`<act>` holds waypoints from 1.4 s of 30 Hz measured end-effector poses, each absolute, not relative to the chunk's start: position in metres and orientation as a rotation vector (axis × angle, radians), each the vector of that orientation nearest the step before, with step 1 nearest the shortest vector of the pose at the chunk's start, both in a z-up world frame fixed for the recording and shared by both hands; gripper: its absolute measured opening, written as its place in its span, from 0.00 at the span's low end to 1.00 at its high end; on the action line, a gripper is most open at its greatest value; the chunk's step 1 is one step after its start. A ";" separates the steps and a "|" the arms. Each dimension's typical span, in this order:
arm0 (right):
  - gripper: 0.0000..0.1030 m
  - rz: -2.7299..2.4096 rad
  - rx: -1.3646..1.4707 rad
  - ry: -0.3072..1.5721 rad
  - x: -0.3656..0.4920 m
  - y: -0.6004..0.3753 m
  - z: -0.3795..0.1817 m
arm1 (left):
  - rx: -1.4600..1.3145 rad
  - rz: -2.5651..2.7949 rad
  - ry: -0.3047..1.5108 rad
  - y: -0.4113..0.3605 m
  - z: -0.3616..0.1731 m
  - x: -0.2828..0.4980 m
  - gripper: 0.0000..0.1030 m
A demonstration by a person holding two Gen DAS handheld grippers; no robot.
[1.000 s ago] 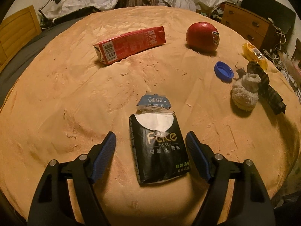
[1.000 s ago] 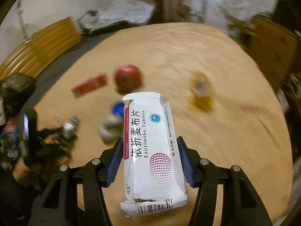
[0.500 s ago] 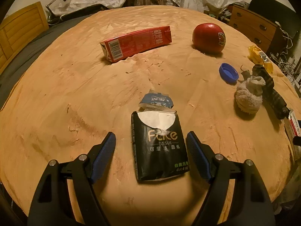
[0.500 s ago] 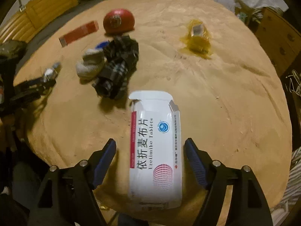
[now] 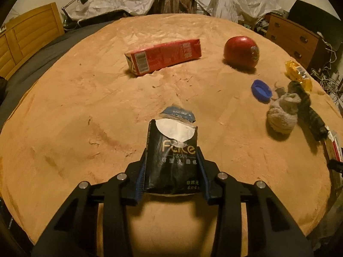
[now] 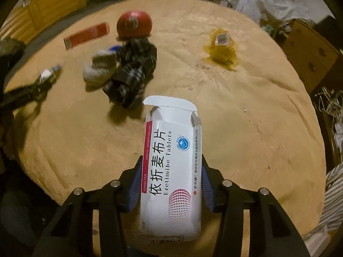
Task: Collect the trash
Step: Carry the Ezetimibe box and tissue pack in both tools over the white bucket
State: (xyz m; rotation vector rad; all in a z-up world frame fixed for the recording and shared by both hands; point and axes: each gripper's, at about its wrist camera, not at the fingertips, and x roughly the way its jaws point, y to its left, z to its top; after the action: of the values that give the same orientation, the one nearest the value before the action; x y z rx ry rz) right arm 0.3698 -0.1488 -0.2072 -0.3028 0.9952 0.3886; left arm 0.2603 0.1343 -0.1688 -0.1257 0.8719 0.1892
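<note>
My left gripper is shut on a black tissue packet with its torn top open, low over the orange blanket. My right gripper is shut on a white tablet box with its flap open. A red carton lies at the back middle, also in the right wrist view. A blue bottle cap and a yellow wrapper lie to the right; the wrapper also shows in the right wrist view.
A red round object sits at the back right. A grey sock and dark plaid cloth lie at the right edge. A wooden dresser and silver sheets stand behind. A wooden headboard is at the left.
My left gripper has shut on the tissue packet, which lay between its open jaws before. My right gripper, open around the tablet box half a second ago, has shut on it.
</note>
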 end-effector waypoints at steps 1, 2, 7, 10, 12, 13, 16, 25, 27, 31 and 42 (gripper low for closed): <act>0.48 0.384 -0.277 0.971 0.365 -0.151 -0.204 | -0.120 0.184 0.862 0.132 -0.165 0.257 0.37; 0.48 0.380 -0.255 0.951 0.360 -0.153 -0.201 | -0.115 0.179 0.855 0.129 -0.162 0.254 0.37; 0.48 0.355 -0.153 0.811 0.331 -0.155 -0.171 | -0.082 0.135 0.783 0.104 -0.131 0.232 0.38; 0.48 0.356 -0.144 0.719 0.309 -0.146 -0.147 | -0.075 0.106 0.719 0.086 -0.107 0.215 0.38; 0.48 0.362 -0.134 0.669 0.297 -0.140 -0.135 | -0.072 0.088 0.678 0.074 -0.091 0.206 0.38; 0.48 0.364 -0.132 0.638 0.290 -0.136 -0.126 | -0.069 0.081 0.655 0.069 -0.082 0.200 0.38; 0.48 0.363 -0.123 0.557 0.270 -0.129 -0.106 | -0.062 0.060 0.590 0.054 -0.059 0.184 0.38; 0.49 0.332 -0.070 0.388 0.216 -0.131 -0.067 | -0.041 0.047 0.452 0.024 -0.025 0.149 0.38; 0.50 0.336 -0.059 0.369 0.206 -0.132 -0.065 | -0.032 0.047 0.439 0.019 -0.024 0.144 0.38; 0.50 0.345 -0.060 0.364 0.189 -0.133 -0.065 | -0.025 0.031 0.446 0.014 -0.024 0.140 0.38; 0.50 0.346 -0.052 0.361 0.179 -0.136 -0.062 | -0.025 0.030 0.431 0.013 -0.019 0.133 0.38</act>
State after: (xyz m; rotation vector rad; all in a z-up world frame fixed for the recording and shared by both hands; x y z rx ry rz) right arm 0.1789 -0.1364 -0.0617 -0.0523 0.3613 0.3461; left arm 0.1331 0.0125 -0.0189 -0.0247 0.4314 0.0296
